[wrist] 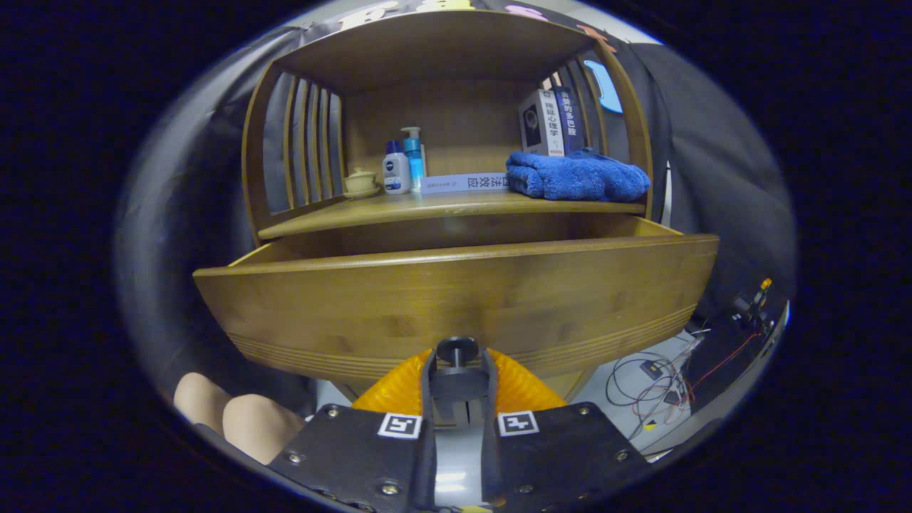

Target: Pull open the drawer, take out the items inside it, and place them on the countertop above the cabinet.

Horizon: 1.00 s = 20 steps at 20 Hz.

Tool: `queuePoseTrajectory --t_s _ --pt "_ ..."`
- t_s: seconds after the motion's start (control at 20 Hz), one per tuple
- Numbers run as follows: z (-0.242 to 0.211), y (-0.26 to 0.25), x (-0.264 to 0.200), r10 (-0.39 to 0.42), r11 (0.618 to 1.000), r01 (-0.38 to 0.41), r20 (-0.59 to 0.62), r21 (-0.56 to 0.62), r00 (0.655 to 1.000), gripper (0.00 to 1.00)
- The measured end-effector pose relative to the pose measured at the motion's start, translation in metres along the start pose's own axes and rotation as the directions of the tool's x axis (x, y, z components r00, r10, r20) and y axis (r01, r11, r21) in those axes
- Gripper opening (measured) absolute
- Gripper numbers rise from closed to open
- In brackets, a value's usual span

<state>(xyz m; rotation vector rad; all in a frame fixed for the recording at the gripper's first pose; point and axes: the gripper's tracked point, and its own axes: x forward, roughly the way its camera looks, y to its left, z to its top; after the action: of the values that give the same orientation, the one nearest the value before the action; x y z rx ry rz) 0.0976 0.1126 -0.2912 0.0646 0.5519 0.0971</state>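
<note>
A wooden cabinet holds a drawer (456, 299) that stands pulled out toward me. Its tall front panel hides whatever lies inside. A dark round knob (457, 348) sits at the middle of the drawer front, low down. My gripper (458, 370) is shut on this knob, with one finger on each side of its stem and the knob's head just past the fingertips. Above the drawer runs the wooden countertop (456, 206) of the cabinet.
On the countertop lie a folded blue towel (576, 177), upright books (550, 122), a flat book (463, 183), two bottles (403, 165) and a small lidded cup (360, 181). A person's knees (235, 417) are below left of the drawer. Cables (662, 385) trail on the floor at right.
</note>
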Motion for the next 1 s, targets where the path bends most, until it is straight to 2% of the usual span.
queuePoseTrajectory --t_s 0.8,0.9,1.0 --pt "-0.009 0.001 -0.007 0.015 1.000 -0.015 -0.022 0.000 1.000 0.25" --pt "-0.010 0.004 -0.010 0.030 0.999 -0.030 -0.036 -0.012 0.999 0.32" --pt "0.002 0.000 -0.021 0.021 0.998 -0.021 -0.002 -0.058 1.000 0.43"
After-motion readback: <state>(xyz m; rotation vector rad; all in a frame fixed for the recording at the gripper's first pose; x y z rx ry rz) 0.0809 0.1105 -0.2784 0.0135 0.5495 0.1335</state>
